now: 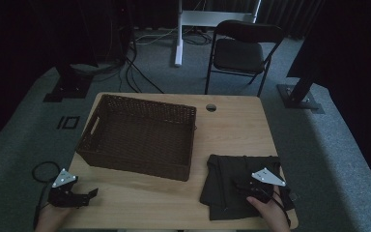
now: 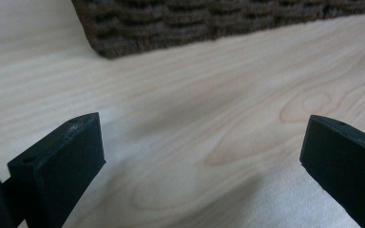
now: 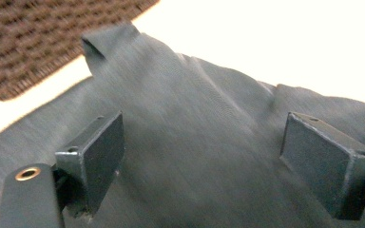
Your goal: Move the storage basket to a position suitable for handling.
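Note:
A dark folded cloth (image 1: 224, 181) lies at the table's near right corner. My right gripper (image 1: 237, 186) hovers low over it, open, its jaws astride the grey fabric (image 3: 195, 114) without pinching it. A brown wicker basket (image 1: 145, 104) stands empty on the table's left half; its near corner (image 3: 38, 42) lies just beyond the cloth. My left gripper (image 1: 92, 194) rests at the near left corner, open over bare wood (image 2: 202, 156), with nothing between its jaws. The basket's wall (image 2: 209, 23) is close ahead of it.
The light wooden table (image 1: 232, 125) has a round cable hole (image 1: 211, 107) at its far edge. A black folding chair (image 1: 241, 48) stands behind it on grey carpet, with stand bases and cables to either side.

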